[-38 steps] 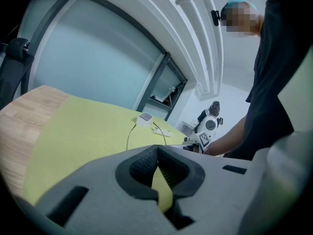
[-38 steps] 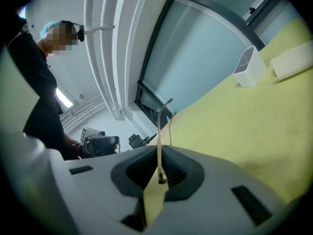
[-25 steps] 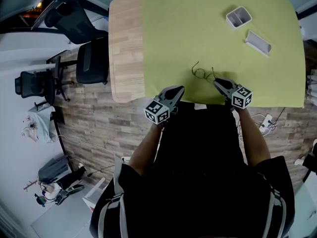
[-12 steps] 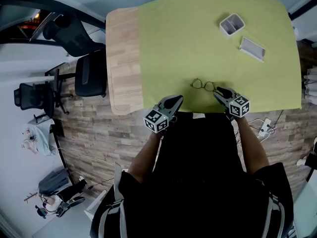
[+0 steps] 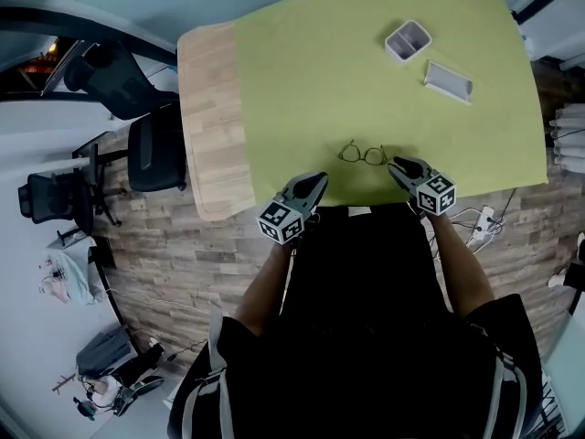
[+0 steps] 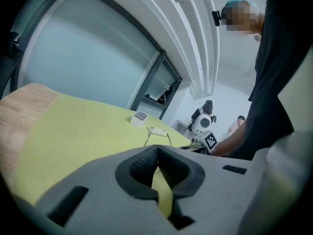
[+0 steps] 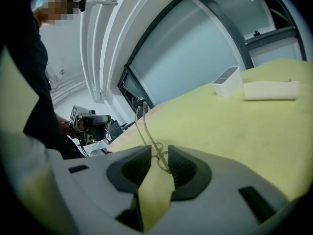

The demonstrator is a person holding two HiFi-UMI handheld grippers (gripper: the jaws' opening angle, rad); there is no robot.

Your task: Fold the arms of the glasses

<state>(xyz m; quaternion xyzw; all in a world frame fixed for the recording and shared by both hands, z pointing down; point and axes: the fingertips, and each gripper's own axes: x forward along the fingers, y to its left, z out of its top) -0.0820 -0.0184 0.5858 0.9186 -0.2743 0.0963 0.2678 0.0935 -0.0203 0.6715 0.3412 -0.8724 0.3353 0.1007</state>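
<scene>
One arm of the glasses (image 5: 363,155) lies flatter than before.

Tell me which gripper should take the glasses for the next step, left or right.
Right, probably. The right gripper has its jaws apart, with the frame of the glasses right at its tips. The left gripper is shut and sits farther back, with the glasses well ahead of it.

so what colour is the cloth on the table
Yellow-green, plain, no pattern: the cloth shows best in the head view.
</scene>
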